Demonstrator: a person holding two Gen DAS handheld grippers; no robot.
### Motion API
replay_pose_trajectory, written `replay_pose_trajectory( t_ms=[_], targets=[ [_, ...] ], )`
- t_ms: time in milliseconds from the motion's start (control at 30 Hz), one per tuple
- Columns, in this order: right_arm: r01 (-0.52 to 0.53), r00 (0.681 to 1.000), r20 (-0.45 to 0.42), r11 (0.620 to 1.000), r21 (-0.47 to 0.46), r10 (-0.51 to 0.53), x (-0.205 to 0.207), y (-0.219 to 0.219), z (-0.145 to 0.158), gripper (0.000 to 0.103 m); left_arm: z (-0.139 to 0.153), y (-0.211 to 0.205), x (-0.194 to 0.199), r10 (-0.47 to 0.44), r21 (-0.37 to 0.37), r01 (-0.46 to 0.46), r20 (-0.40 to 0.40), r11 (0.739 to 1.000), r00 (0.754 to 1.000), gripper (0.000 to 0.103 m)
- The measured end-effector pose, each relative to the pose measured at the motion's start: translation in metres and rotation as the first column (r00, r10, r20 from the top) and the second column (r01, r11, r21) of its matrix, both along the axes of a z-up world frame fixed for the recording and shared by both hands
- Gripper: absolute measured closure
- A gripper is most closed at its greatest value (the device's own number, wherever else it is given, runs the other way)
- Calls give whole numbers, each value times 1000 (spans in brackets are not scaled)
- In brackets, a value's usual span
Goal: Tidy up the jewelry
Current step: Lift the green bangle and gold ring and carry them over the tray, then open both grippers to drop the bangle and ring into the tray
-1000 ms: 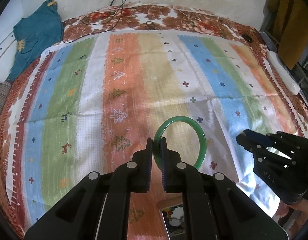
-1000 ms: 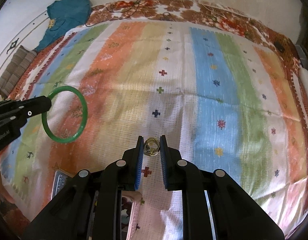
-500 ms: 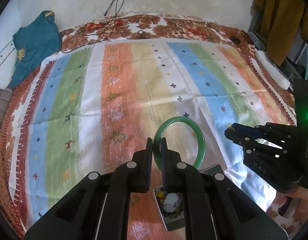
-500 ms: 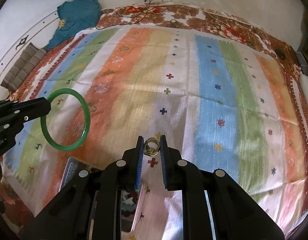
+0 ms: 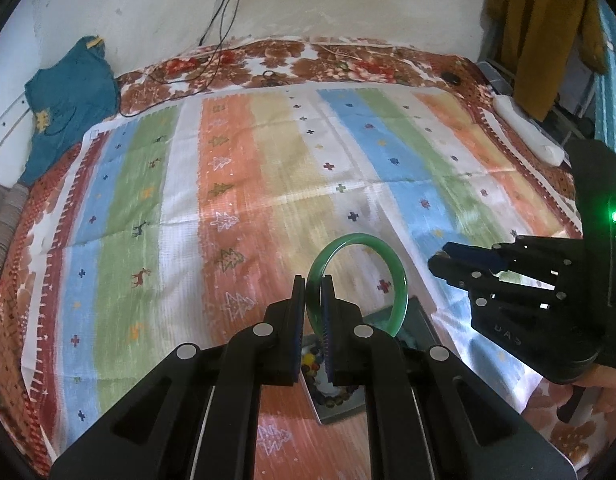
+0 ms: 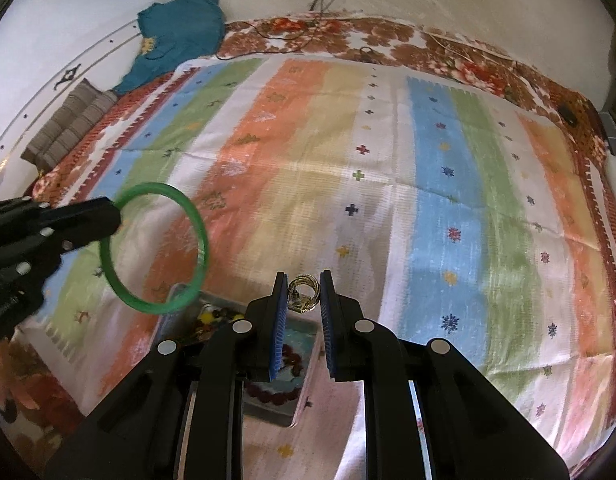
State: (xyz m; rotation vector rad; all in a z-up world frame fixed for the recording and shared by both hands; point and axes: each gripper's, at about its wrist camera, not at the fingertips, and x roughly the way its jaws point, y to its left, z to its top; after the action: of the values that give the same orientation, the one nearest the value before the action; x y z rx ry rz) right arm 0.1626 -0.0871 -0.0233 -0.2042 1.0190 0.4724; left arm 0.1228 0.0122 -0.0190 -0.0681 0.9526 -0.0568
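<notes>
My left gripper [image 5: 313, 286] is shut on the rim of a green bangle [image 5: 395, 276], held upright above the striped cloth. From the right wrist view the same bangle [image 6: 196, 236] hangs at the left, pinched by the left gripper [image 6: 112, 216]. My right gripper [image 6: 304, 294] is shut on a small gold ring [image 6: 306, 292] between its blue pads. It shows at the right edge of the left wrist view as the right gripper [image 5: 441, 258]. Below both grippers lies an open jewelry box [image 6: 304, 376] with bead bracelets inside; in the left wrist view the box [image 5: 421, 324] is mostly hidden by the fingers.
A striped cloth [image 5: 268, 184] covers a floral bedsheet [image 5: 308, 64]. A teal garment [image 5: 68, 96] lies at the far left, cables [image 5: 220, 40] run along the wall, a white power strip [image 5: 527, 136] lies at the right edge, and a mustard garment [image 5: 543, 32] hangs beyond.
Both grippers have risen and drawn back toward the near edge with bangle and ring still held. The jewelry box has come further into view beneath them.
</notes>
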Motion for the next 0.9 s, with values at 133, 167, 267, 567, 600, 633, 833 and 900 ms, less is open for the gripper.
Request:
replay_pose_trajectory(
  t_ms=[133,167,267,567,600,633,833,900],
  targets=[
    [-26,1000,-5,1000,10,26,-11,2,1,86,1,-4,-8,-16,12,16,5,1000,1000,95],
    [-30,1000,-6,999,11,30,-14,2,1,86,1,-5,-10,-19,13,19,5,1000,1000,95],
    [-33,999,-7,999,23,33,-18,1,3,86,0,-6,-12,-19,13,19,4,1000,1000,95],
    [-88,995,-34,996,34,89,-34,7,-4,81,-12,-9,-21,-32,-42,30,-60,999,998,92],
    [-87,995,-37,996,34,88,-34,6,-5,70,-12,-7,-23,-18,-49,15,-63,999,998,92],
    [-85,996,-35,996,34,86,-35,5,-6,64,-11,-5,-24,-9,-48,6,-62,999,998,92],
    [-62,998,-20,997,51,63,-42,-7,2,54,-5,8,-40,19,-68,-22,-46,997,999,76],
    [-65,998,-10,996,57,66,-48,-9,5,49,-2,7,-50,9,-74,-12,-33,997,999,68]
  ],
)
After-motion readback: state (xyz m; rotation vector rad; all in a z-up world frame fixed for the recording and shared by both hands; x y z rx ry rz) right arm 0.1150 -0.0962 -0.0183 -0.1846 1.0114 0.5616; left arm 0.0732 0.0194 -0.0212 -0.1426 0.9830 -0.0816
